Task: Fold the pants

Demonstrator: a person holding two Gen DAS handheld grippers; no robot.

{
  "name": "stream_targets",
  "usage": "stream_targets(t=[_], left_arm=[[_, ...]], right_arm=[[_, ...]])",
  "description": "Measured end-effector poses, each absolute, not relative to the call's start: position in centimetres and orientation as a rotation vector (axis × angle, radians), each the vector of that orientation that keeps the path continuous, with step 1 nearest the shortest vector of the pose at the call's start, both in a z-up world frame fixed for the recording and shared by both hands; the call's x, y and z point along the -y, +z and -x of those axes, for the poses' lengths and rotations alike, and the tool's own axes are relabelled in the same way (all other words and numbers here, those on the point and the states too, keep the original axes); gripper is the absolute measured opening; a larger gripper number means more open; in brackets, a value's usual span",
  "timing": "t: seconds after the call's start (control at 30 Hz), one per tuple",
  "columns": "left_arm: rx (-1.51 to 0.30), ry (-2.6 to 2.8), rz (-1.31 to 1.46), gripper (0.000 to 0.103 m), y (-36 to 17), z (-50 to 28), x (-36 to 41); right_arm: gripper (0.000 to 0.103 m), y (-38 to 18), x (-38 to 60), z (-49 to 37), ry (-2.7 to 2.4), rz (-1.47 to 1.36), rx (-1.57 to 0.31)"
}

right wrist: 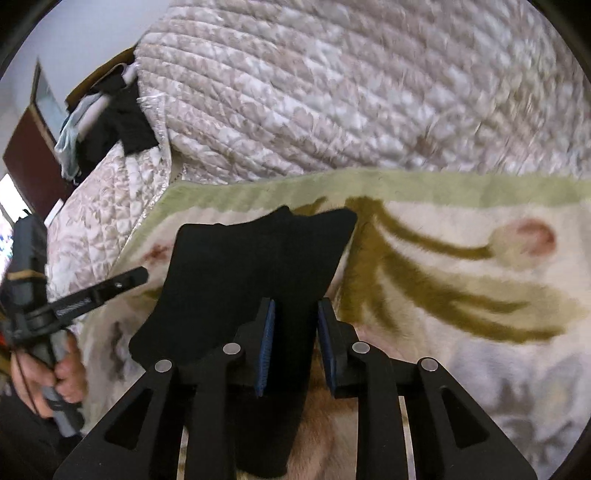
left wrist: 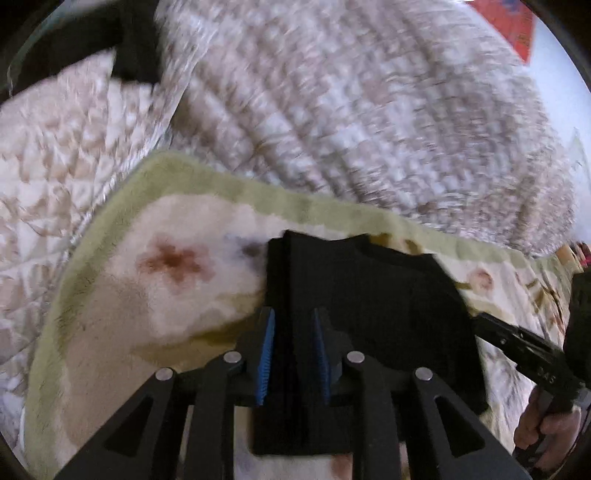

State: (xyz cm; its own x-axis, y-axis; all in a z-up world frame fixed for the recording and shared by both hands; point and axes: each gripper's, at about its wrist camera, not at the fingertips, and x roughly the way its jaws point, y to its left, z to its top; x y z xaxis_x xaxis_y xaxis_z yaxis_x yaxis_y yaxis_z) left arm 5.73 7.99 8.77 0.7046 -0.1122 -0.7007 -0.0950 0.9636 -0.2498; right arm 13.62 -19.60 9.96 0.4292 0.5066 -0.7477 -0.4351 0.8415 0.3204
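The black pants [left wrist: 369,295] lie folded into a small thick stack on a cream floral blanket [left wrist: 155,295]. My left gripper [left wrist: 293,321] stands with its blue pads apart over the stack's left edge, with black cloth between them. My right gripper [right wrist: 295,314] stands the same way over the stack's right part [right wrist: 251,266], pads apart with cloth between them. The right gripper's finger [left wrist: 517,339] shows at the stack's right side in the left wrist view. The left gripper's finger [right wrist: 99,290] shows at the left in the right wrist view.
A quilted beige bedspread [right wrist: 332,92] rises behind the blanket's green border [right wrist: 295,184]. Dark and light blue clothes [right wrist: 110,118] hang at the far left by a brown door. A red object [left wrist: 513,26] sits at the top right. The person's hand [right wrist: 62,373] holds the left gripper's handle.
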Motion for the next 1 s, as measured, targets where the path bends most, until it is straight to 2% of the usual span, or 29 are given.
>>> stream_targets(t=[0.17,0.27,0.37,0.67,1.0], left_arm=[[-0.79,-0.083,0.21,0.023,8.3,-2.5,-4.4],[-0.873,-0.066,0.185,0.023,5.7,-2.4,-3.6],[-0.87,-0.066,0.168,0.023,5.0,-2.1,-3.5],[-0.883,-0.072,0.234,0.023,5.2,-3.0,-4.7],[-0.899,0.021,0.198,0.023,5.2,-4.9,-5.0]], right_arm=[[0.023,11.3,19.0,-9.5,0.63,-0.002,-0.91],[0.023,9.1,17.4,-7.6,0.654,0.099,-0.996],[0.023,7.8,17.1,-7.1,0.649,0.132,-1.019],[0.023,10.7,17.1,-12.6,0.654,0.056,-0.931],[0.023,5.9,16.2,-18.5,0.591,0.058,-1.008]])
